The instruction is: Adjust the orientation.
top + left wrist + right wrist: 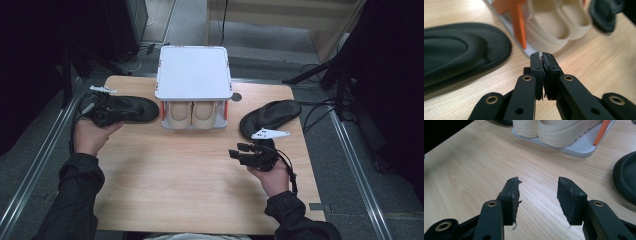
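A white two-level rack with orange posts stands at the back middle of the table. A pair of beige shoes sits on its lower shelf, toes toward me. A black slipper lies left of the rack and another black slipper lies to its right. My left gripper sits at the near edge of the left slipper. Its jaws are shut with nothing between them, pointing at the rack's corner. My right gripper hovers over bare wood in front of the right slipper, open and empty.
The wooden table has bare wood across its near half. The rack's base plate and the shoes lie ahead of the right gripper. Dark stands and cables flank the table on the floor.
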{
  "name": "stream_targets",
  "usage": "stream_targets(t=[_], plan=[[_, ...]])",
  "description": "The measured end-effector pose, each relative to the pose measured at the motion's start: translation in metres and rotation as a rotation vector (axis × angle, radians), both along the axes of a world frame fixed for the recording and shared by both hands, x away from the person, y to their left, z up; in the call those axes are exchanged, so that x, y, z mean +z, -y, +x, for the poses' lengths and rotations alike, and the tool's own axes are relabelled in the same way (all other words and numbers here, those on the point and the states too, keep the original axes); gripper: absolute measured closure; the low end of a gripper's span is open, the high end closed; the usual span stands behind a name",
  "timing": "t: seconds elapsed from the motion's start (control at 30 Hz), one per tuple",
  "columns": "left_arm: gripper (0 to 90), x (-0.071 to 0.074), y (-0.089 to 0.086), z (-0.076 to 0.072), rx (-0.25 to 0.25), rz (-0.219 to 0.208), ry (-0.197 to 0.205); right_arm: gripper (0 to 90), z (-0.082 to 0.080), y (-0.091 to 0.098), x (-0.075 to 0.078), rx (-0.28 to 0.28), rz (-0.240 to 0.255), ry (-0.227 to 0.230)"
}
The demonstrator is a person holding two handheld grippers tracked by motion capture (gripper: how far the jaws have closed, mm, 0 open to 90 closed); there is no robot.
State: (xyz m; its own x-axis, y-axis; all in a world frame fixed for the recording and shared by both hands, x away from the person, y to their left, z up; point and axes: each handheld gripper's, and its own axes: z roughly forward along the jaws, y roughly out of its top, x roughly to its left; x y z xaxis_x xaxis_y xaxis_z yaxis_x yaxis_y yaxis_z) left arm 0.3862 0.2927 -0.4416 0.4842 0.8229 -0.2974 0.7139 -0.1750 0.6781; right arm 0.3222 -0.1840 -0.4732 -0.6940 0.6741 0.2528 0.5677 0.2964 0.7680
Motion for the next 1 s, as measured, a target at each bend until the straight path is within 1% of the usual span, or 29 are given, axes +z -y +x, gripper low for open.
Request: stream_targets(t=[0.13, 0.2, 0.3, 0.43, 0.5, 0.53, 0.57, 0.6, 0.63, 0.67, 0.7, 0.77, 0.8, 0.83, 0.87, 0.9, 0.93, 1.0], plan=[[88.5, -0.018, -0.001, 0.009, 0.014, 0.004, -0.007, 52.6, 0.001, -0.003, -0.003, -0.003, -0.006, -0.009], [88.5, -0.025, -0.001, 0.014, 0.014, 0.009, -0.012, 52.7, 0.000, -0.004, -0.003, -0.003, -0.006, -0.010], [89.3, -0.033, -0.002, 0.021, 0.025, -0.015, -0.014, 52.9, 0.000, -0.004, -0.003, -0.003, -0.007, -0.006], [89.4, -0.048, -0.001, 0.031, 0.042, 0.007, -0.041, 53.0, -0.001, -0.001, -0.004, -0.018, -0.002, -0.003], [89.4, -0.054, 0.000, 0.035, 0.047, 0.010, -0.038, 53.1, -0.003, 0.001, -0.004, -0.027, 0.005, -0.006], [89.3, -0.058, 0.000, 0.040, 0.049, 0.015, -0.054, 53.1, -0.003, 0.002, -0.004, -0.032, 0.004, -0.006], [89.3, -0.062, 0.001, 0.043, 0.048, 0.024, -0.060, 53.2, -0.005, 0.005, -0.004, -0.039, 0.003, -0.003], [89.3, -0.064, 0.001, 0.045, 0.045, 0.023, -0.072, 53.3, -0.005, 0.006, -0.004, -0.045, 0.002, -0.003], [89.4, -0.067, 0.002, 0.047, 0.046, 0.034, -0.079, 53.3, -0.006, 0.008, -0.004, -0.052, 0.004, -0.007], [89.4, -0.070, 0.004, 0.050, 0.039, 0.048, -0.085, 53.4, -0.007, 0.010, -0.004, -0.057, 0.007, -0.003], [89.4, -0.072, 0.004, 0.053, 0.027, 0.057, -0.099, 53.4, -0.009, 0.011, -0.004, -0.063, 0.007, -0.004], [89.4, -0.078, 0.007, 0.059, 0.034, 0.059, -0.114, 53.5, -0.011, 0.015, -0.004, -0.075, 0.006, -0.004], [89.4, -0.080, 0.008, 0.061, 0.036, 0.065, -0.114, 53.5, -0.013, 0.016, -0.005, -0.083, 0.006, -0.004], [89.5, -0.082, 0.008, 0.063, 0.035, 0.062, -0.117, 53.6, -0.014, 0.018, -0.005, -0.086, 0.005, -0.002], [89.6, -0.082, 0.008, 0.066, 0.040, 0.048, -0.117, 53.7, -0.015, 0.019, -0.005, -0.093, 0.004, -0.004], [89.7, -0.082, 0.009, 0.068, 0.045, 0.053, -0.114, 53.7, -0.017, 0.021, -0.005, -0.100, 0.004, -0.004], [89.7, -0.081, 0.009, 0.070, 0.040, 0.064, -0.110, 53.7, -0.018, 0.023, -0.005, -0.103, 0.002, -0.001], [89.6, -0.081, 0.012, 0.073, 0.053, 0.051, -0.100, 53.8, -0.020, 0.025, -0.006, -0.114, 0.001, -0.005]])
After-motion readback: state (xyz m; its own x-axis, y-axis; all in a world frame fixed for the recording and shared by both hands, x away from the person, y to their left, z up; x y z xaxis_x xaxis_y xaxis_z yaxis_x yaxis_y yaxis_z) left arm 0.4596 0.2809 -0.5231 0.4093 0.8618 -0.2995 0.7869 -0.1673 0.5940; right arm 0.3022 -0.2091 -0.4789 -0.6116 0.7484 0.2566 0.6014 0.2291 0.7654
